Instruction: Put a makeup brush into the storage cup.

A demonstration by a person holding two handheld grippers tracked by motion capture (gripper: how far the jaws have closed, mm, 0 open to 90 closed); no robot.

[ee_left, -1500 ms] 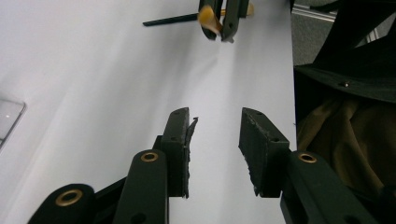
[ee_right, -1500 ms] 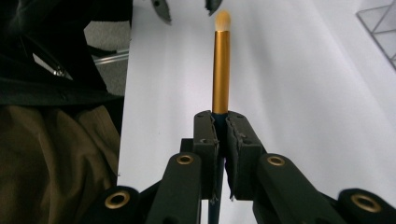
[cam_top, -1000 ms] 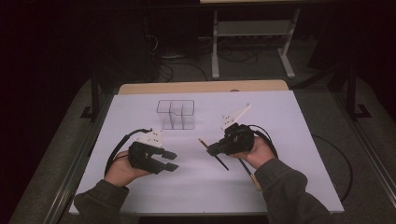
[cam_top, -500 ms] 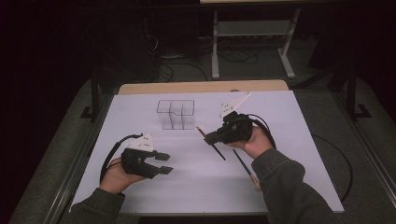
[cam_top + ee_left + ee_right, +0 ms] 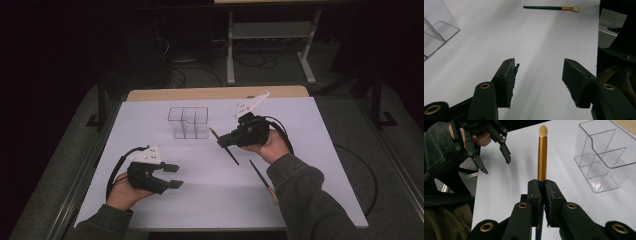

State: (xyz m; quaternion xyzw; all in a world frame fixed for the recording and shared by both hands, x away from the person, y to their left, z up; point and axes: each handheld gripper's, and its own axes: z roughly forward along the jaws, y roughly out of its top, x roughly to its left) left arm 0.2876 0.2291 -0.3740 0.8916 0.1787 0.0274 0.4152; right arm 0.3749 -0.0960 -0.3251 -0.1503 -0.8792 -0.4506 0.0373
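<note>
A white sheet is covering the table (dark floor all around). The right gripper is clamping a brush near the clear organizer; the left gripper, empty, has just been opening. Another brush is lying on the sheet.

Clear, glossy hard plastic for the organiser box, smooth walls catching pale glints. Shiny gold metal on the ferrule of the held brush, topped by a soft, matt cream tuft; dark, smooth handle below. Same dark handle, gold band and pale tuft on the second brush. Matt black plastic on both grippers, left and right, with small brass-coloured rings at the joints; rough, worn, dull pads with ragged edges. Flat, matt white sheet over the table, looking like paper, with a bare light wooden strip at the far edge. Soft, dark cloth on the sleeve.
</note>
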